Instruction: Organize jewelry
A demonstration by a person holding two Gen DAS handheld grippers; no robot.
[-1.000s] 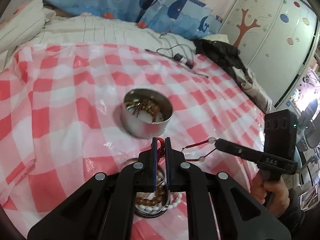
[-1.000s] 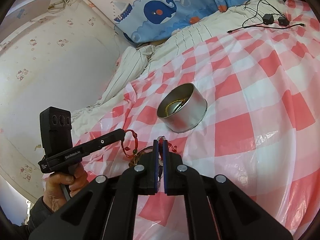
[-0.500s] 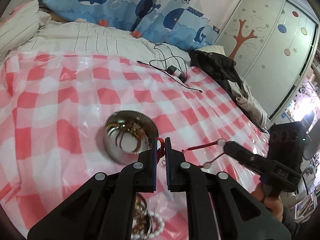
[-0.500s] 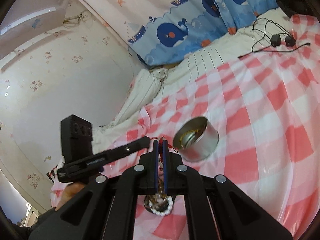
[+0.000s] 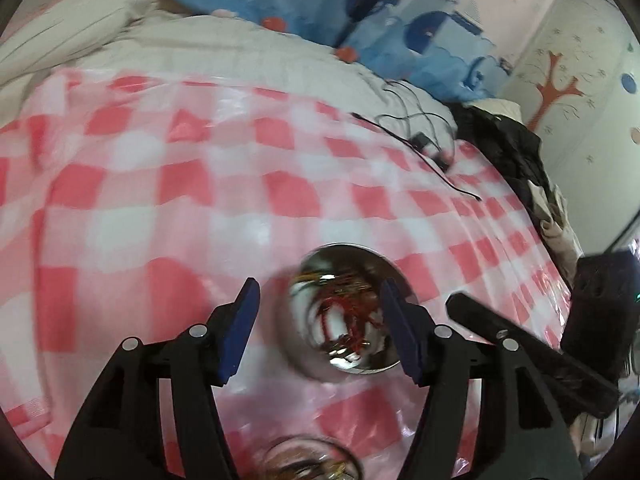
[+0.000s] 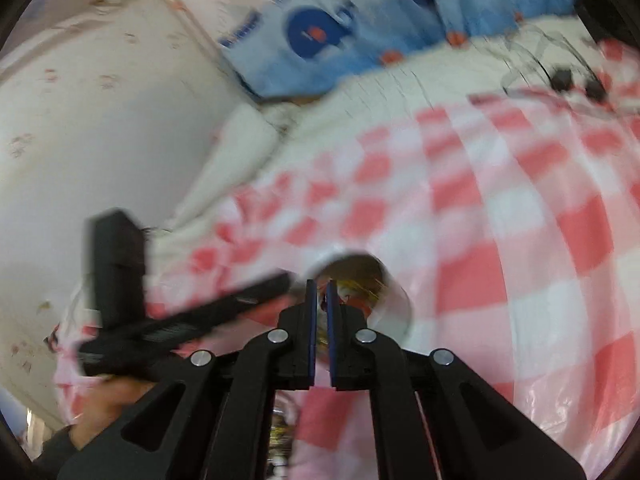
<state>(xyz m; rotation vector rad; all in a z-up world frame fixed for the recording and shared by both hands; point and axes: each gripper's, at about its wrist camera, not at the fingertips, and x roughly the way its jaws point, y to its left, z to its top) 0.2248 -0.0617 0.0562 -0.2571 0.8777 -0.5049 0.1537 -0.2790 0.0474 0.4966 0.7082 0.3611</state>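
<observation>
A round metal tin [image 5: 304,336] stands on the pink checked cloth and holds gold jewelry and a red cord bracelet [image 5: 348,312]. My left gripper [image 5: 318,294] is open, its jaws spread wide on either side of the tin, just above it. My right gripper [image 6: 321,286] has its jaws nearly together at the tin's rim [image 6: 394,292]; whether anything is between them is too blurred to tell. The right gripper also shows in the left wrist view [image 5: 456,302], beside the tin. A second dish [image 5: 308,460] with beads sits at the bottom edge.
The checked cloth [image 5: 160,200] covers a bed. Black cables and a charger [image 5: 420,142] lie at the far side, dark clothes [image 5: 512,148] beyond. Whale-print bedding [image 6: 340,20] and a wall [image 6: 80,120] are behind.
My left gripper has opened and let go of the red cord bracelet, which now lies in the tin. Both grippers have moved over the tin.
</observation>
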